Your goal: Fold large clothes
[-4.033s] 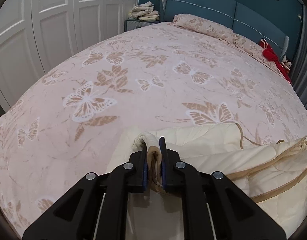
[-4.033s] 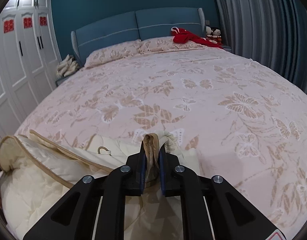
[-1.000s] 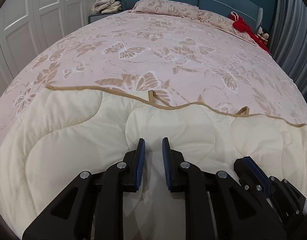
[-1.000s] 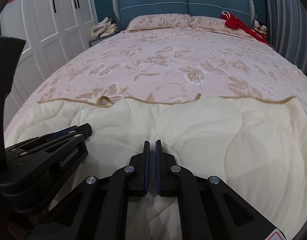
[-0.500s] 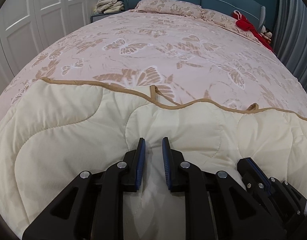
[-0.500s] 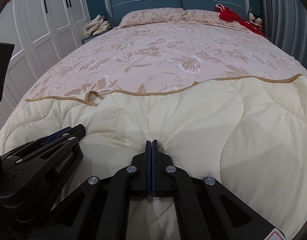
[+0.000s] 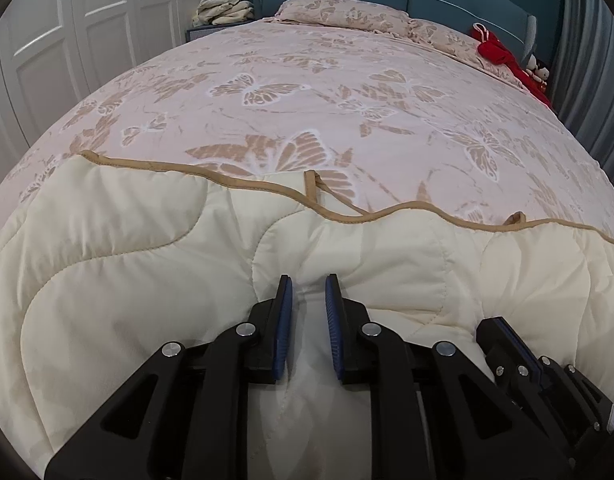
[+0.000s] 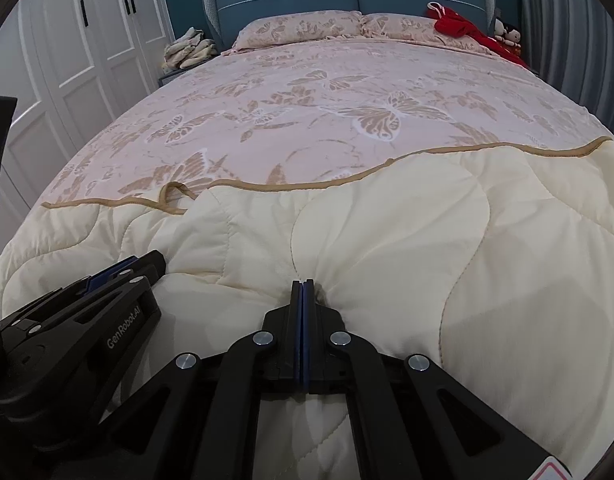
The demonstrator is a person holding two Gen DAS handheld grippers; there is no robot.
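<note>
Cream quilted comforter (image 7: 139,264) spread across the lower half of both frames on the bed (image 7: 327,92), its tan-bound edge (image 7: 243,184) running left to right as the long axis. The left claw (image 7: 308,282) is held slightly parted with fabric bunched between the pads. The right claw (image 8: 302,283) is clenched on a puckered pinch. Both claws sit side by side mid-quilt; open bedspread lies beyond the edge toward the pillows (image 8: 303,30).
</note>
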